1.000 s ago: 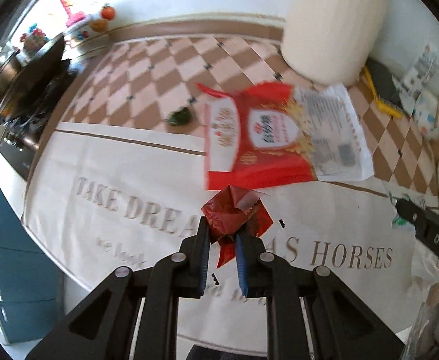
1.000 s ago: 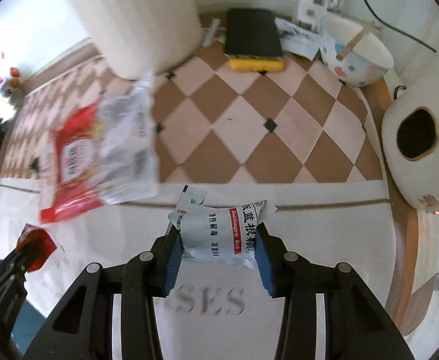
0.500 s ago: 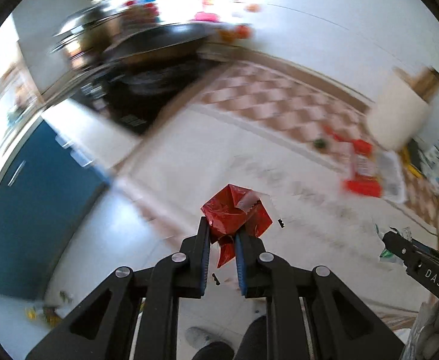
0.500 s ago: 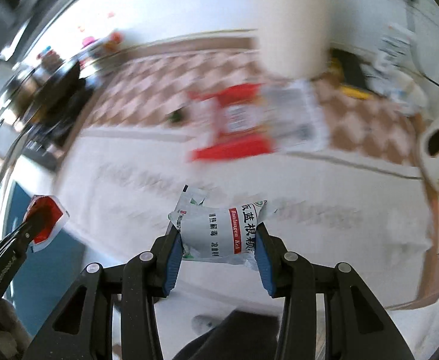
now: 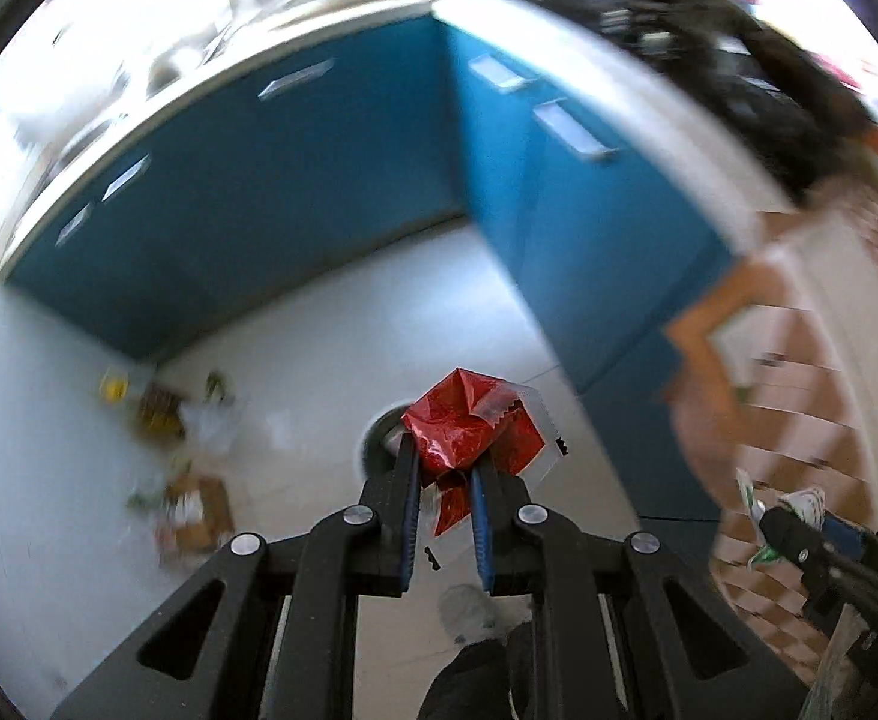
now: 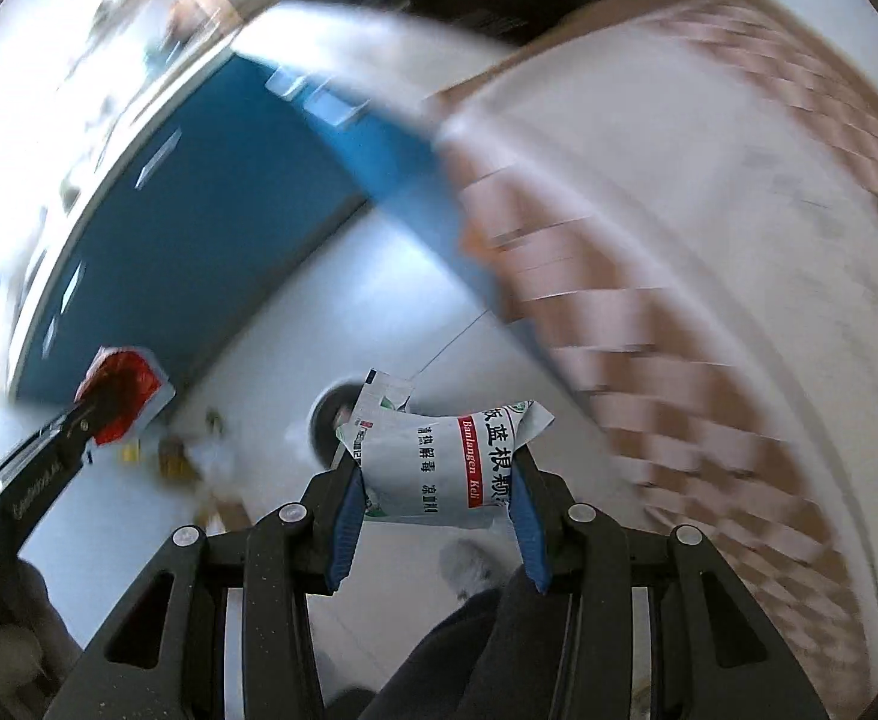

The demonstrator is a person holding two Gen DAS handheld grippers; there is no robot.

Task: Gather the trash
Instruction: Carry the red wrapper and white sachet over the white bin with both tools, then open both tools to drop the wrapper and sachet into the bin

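Note:
My left gripper [image 5: 443,468] is shut on a crumpled red foil wrapper [image 5: 469,426] with a clear torn edge, held over a pale floor. My right gripper [image 6: 435,468] is shut on a white sachet [image 6: 445,462] with a red stripe and printed characters. Each gripper shows in the other's view: the right one at the lower right [image 5: 790,540], the left one with its red wrapper [image 6: 117,387] at the left. Right behind both held items, low on the floor, lies a round grey-rimmed opening [image 5: 378,441] [image 6: 324,420], mostly hidden.
Blue cabinet fronts [image 5: 258,192] meet in a corner ahead. Scattered litter [image 5: 168,420] lies on the white floor at the left. The counter with its brown-checked, fringed cloth [image 6: 649,312] runs along the right. A person's shoe and dark trouser leg [image 5: 475,648] show below.
Both grippers swung off the counter and its cloth, rolling round, and now hang over the floor by the blue cabinets. Each keeps its grip on the same item.

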